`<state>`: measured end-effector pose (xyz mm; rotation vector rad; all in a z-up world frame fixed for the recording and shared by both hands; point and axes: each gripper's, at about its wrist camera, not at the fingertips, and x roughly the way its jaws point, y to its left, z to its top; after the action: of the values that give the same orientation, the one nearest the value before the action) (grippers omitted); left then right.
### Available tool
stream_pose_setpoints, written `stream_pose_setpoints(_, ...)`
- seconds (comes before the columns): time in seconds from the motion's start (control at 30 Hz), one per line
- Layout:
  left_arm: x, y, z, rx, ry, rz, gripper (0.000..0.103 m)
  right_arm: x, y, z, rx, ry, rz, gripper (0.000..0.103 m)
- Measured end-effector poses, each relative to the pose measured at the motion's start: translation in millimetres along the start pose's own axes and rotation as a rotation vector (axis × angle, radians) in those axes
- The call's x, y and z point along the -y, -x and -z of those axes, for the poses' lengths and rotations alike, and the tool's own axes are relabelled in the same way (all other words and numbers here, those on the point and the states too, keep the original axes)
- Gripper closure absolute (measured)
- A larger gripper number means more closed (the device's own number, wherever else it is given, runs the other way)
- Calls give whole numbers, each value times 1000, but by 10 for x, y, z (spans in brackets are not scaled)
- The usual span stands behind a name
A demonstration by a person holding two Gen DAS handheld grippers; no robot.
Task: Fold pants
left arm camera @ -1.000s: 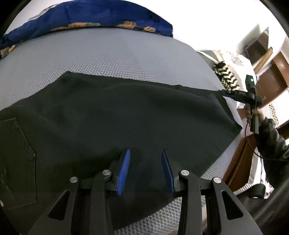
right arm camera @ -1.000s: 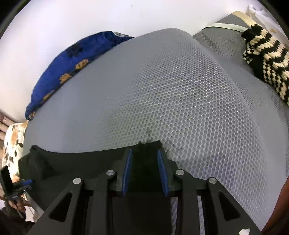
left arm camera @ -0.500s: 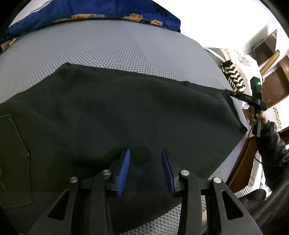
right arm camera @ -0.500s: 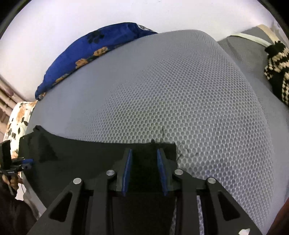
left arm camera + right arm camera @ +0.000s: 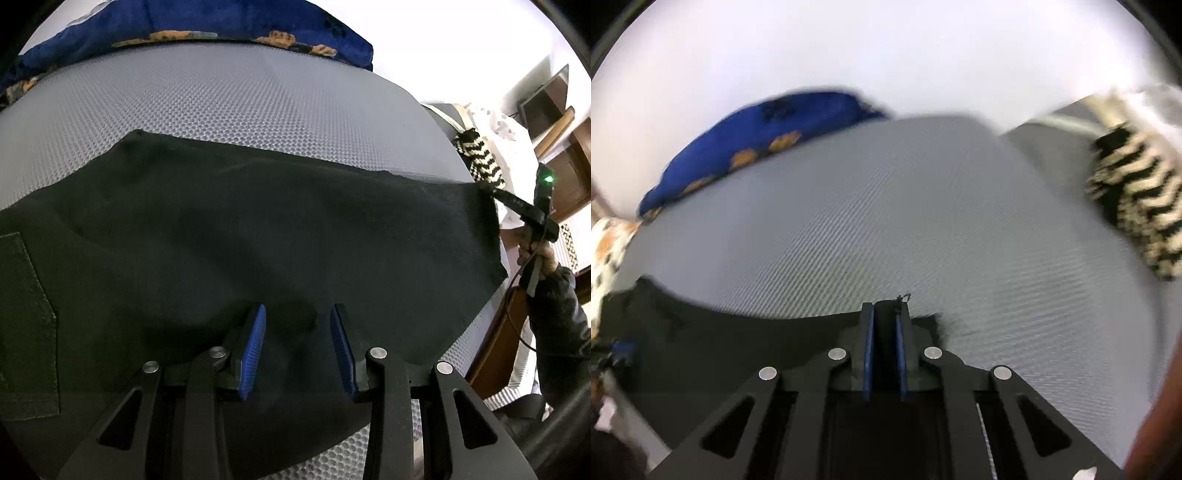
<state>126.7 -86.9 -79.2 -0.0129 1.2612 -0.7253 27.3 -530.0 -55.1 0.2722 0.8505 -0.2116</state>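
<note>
Black pants [image 5: 258,221] lie spread across a grey mesh mattress [image 5: 258,99], a back pocket at the left. My left gripper [image 5: 298,332] rests low over the near edge of the cloth. Its blue pads stand apart, a hump of fabric lies between them, and neither pad presses on it. My right gripper [image 5: 884,332] is closing: its pads are almost together with the frayed hem corner of the pants [image 5: 738,350] pinched between them. From the left wrist view this right gripper [image 5: 517,203] holds the far right corner of the cloth slightly raised.
A blue patterned pillow [image 5: 184,26] lies along the far side of the mattress. A black-and-cream striped knit [image 5: 1137,206] sits at the right end. A hand and dark sleeve [image 5: 554,306] hold the right gripper beside wooden furniture [image 5: 569,177].
The right gripper's pads have come together on the hem corner and it has lifted and turned, blurring its view. The left gripper has stayed put with its pads the same distance apart.
</note>
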Motion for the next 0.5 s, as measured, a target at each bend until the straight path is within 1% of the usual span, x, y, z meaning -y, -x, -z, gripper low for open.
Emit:
stream_pose_setpoints(0.03,6,-2,6,3,-5,1,65,36,5,8,6,-13,26,101)
stream_pose_setpoints(0.07,6,-7,11,3,-6,-1,65,76,-33,20,-1,-27,56,101)
stream_pose_setpoints(0.1,4,-16,23,4,-8,-3,65,128,-105,35,-25,-40,70,103)
stream_pose_setpoints(0.17,-11,-14,44,16,-7,3,65,236,-221,51,-49,-75,110,103)
stream_pose_setpoints(0.2,-21,-10,50,20,-4,7,65,314,-254,77,-66,-103,76,103)
stream_pose_setpoints(0.23,-27,-11,54,24,1,12,65,374,-260,93,-71,-130,66,103)
stream_pose_setpoints(0.27,-37,-11,55,26,4,15,65,410,-246,99,-65,-156,83,100)
stream_pose_setpoints(0.3,-43,-15,55,28,4,17,65,457,-213,93,-64,-191,74,95)
stream_pose_setpoints(0.33,-44,-15,53,30,0,15,65,498,-172,94,-64,-211,58,95)
stream_pose_setpoints(0.37,-41,-16,51,30,-3,13,65,502,-110,102,-57,-224,60,95)
stream_pose_setpoints(0.43,-1,-6,50,32,-20,-5,65,457,53,98,-39,-207,65,94)
stream_pose_setpoints(0.5,58,8,69,34,-47,-17,65,378,226,128,-45,-192,61,94)
